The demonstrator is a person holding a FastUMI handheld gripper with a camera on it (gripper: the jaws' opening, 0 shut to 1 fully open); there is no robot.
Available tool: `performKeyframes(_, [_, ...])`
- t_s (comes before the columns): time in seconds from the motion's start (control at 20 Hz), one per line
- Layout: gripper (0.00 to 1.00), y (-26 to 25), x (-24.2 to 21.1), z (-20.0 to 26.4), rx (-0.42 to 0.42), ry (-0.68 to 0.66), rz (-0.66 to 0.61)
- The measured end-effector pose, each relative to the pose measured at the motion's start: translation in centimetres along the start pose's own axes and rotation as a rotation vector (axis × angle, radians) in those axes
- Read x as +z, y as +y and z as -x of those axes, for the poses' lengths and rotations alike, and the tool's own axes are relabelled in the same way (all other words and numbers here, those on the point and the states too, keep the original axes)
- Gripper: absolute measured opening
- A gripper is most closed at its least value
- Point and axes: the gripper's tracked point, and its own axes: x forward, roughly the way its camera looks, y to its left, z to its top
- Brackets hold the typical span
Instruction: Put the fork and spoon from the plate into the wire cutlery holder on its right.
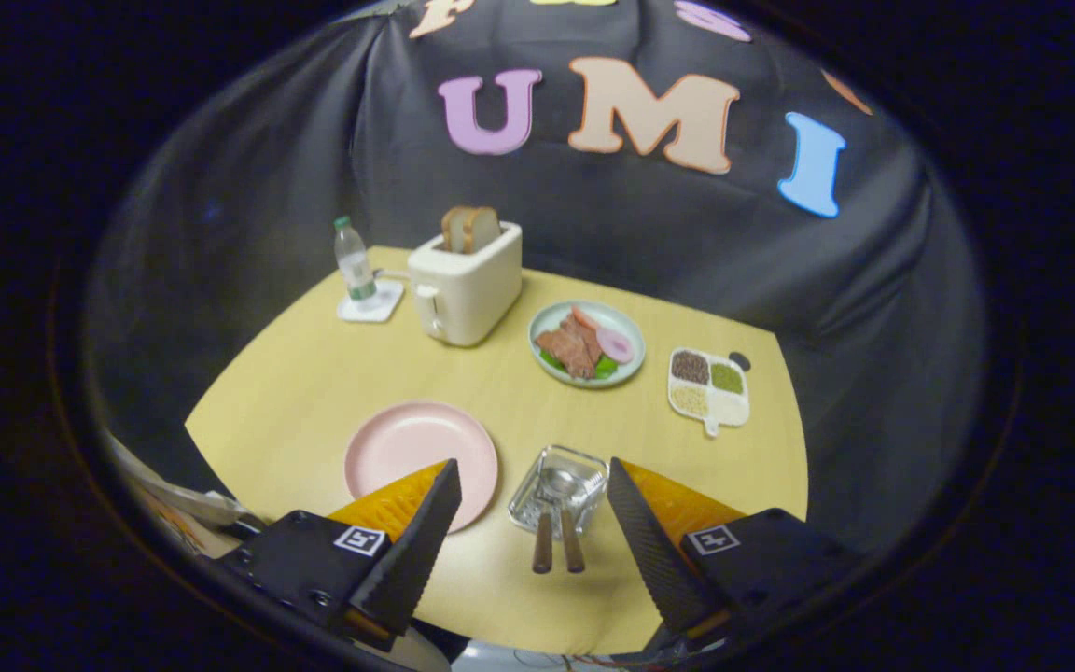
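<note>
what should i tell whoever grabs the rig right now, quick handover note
Gripper: open, holding nothing, fingers spread either side of the wire cutlery holder.
Fork and spoon: both standing in the holder, brown handles leaning out toward the gripper.
Pink plate: bare, left of the holder.
Done: both pieces appear to be in the holder.
Left: likely nothing but backing away; check that the handles sit steady.

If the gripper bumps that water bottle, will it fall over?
Probably yes. The bottle is tall and narrow, standing upright on a small coaster, so a push near its cap would likely tip it. It looks like thin plastic, so probably light. The open gripper is far from it.
</note>
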Motion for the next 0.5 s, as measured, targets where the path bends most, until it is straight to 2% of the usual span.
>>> performKeyframes(0.2, [1.0,0.5,2.2,3.1,-0.048,-0.238,-0.017])
performKeyframes(0.5, [1.0,1.1,2.7,4.9,-0.075,-0.401,-0.098])
